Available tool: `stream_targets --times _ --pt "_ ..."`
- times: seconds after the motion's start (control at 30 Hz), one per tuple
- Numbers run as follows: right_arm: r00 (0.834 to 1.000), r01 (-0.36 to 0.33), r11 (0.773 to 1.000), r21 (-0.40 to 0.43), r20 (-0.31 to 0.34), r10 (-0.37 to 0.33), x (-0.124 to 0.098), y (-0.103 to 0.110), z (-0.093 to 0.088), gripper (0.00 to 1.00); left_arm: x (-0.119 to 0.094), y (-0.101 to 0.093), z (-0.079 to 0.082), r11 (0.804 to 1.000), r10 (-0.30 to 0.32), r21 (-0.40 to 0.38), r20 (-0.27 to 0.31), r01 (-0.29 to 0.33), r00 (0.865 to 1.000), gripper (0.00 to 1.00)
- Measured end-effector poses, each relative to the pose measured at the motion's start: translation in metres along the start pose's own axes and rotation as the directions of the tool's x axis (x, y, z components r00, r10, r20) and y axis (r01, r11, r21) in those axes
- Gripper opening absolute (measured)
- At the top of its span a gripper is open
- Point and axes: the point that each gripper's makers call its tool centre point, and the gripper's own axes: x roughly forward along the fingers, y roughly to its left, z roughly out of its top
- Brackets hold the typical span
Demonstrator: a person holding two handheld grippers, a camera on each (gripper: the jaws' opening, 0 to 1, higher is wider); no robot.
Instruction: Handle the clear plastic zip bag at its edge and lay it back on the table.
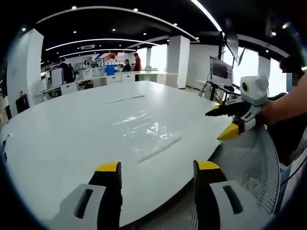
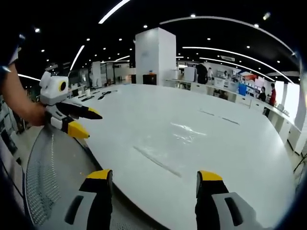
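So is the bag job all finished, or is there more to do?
Hard to say from this alone. The bag lies flat on the table, and nothing is holding it. The left gripper and the right gripper are both open, held back at the table's near edge. Either the bag has been laid back already, or the edge grab has not begun yet.

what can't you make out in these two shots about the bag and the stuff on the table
- Clear plastic zip bag: in the left gripper view its outline fades into the white table; which edge carries the zip is unclear.
- Same bag in the right gripper view: only faint glints, its extent unreadable.
- Thin strip farther back: too small to identify.
- Dark items at the table's far edge in the right gripper view: too small to name.
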Motion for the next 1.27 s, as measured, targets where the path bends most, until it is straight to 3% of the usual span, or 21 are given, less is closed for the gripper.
stream_targets --times 0.3,0.37,0.5,0.63,0.9,1.27 --pt "1.0 0.0 1.0 0.007 0.003 0.0 -0.002 0.003 -0.002 0.7 0.0 0.006 -0.002 0.999 0.024 -0.032 0.001 -0.024 1.0 0.58" --pt "1.0 -0.017 1.0 -0.022 -0.021 0.016 -0.001 0.006 -0.005 0.7 0.001 0.005 0.0 0.999 0.019 -0.025 0.0 -0.019 1.0 0.58" --pt "1.0 -0.007 1.0 0.015 0.0 0.007 -0.001 0.003 -0.001 0.71 0.001 0.01 -0.002 0.998 0.034 -0.043 -0.009 -0.035 0.999 0.59" --pt "1.0 0.016 1.0 0.022 0.011 -0.016 -0.002 -0.001 0.0 0.69 0.005 0.005 -0.009 1.0 0.01 -0.023 -0.042 -0.011 0.999 0.6" --pt "0.999 -0.012 0.998 0.061 0.042 0.009 -0.004 0.0 0.006 0.69 0.004 0.015 -0.012 0.998 0.05 -0.034 -0.065 -0.052 0.997 0.61" --pt "0.999 -0.016 0.996 0.085 0.031 0.013 -0.004 0.002 0.006 0.7 0.004 0.022 -0.013 0.995 0.085 -0.053 -0.075 -0.089 0.994 0.64"
